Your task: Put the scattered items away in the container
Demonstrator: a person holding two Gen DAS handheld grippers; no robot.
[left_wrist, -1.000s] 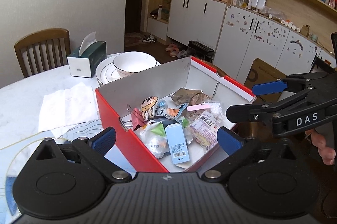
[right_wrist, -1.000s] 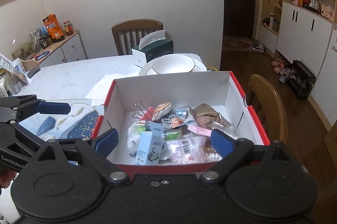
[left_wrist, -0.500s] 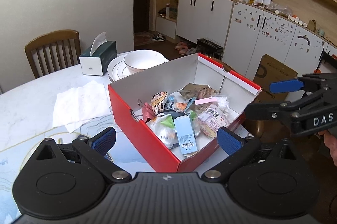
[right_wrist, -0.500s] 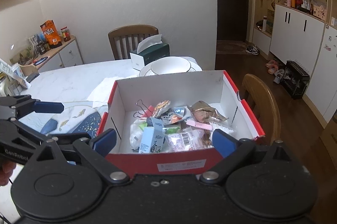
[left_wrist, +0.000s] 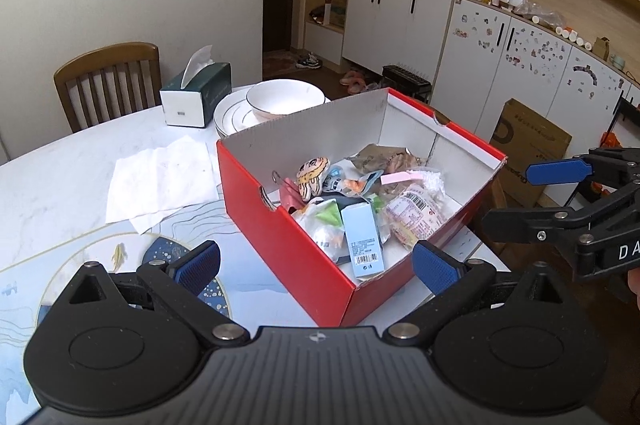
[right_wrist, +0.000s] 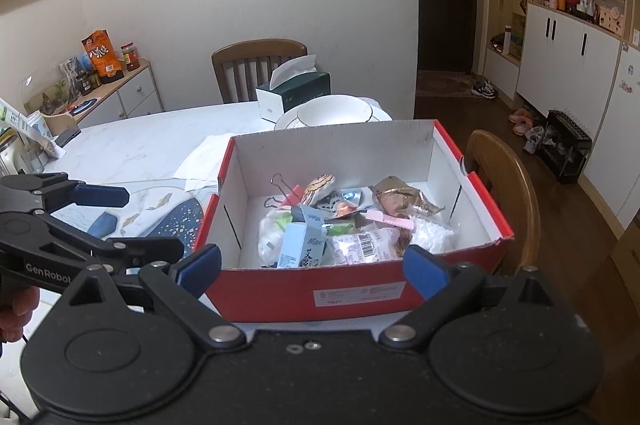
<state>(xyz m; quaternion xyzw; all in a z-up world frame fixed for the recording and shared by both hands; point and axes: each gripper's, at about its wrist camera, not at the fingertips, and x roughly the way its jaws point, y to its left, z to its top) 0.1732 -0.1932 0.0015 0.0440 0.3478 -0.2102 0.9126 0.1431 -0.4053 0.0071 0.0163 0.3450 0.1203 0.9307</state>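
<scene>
A red cardboard box [left_wrist: 280,221] with a white inside stands on the white table; it also shows in the right wrist view [right_wrist: 352,295]. In it lie several items: a light blue carton [left_wrist: 362,237], snack packets [left_wrist: 416,215], a pink binder clip [left_wrist: 290,195] and a round cartoon-face item [left_wrist: 312,175]. My left gripper [left_wrist: 316,263] is open and empty, held back above the box's near corner. My right gripper [right_wrist: 312,265] is open and empty, held back from the box's front wall. Each gripper shows at the edge of the other's view.
A green tissue box [left_wrist: 196,97], stacked white plates with a bowl [left_wrist: 284,99] and unfolded white napkins [left_wrist: 160,181] lie behind and left of the box. A blue patterned mat [right_wrist: 180,221] lies left of it. Wooden chairs [right_wrist: 504,193] stand at the table's edges.
Both grippers have drawn back and up from the box, so it looks smaller and farther in both views. Both stay open and empty.
</scene>
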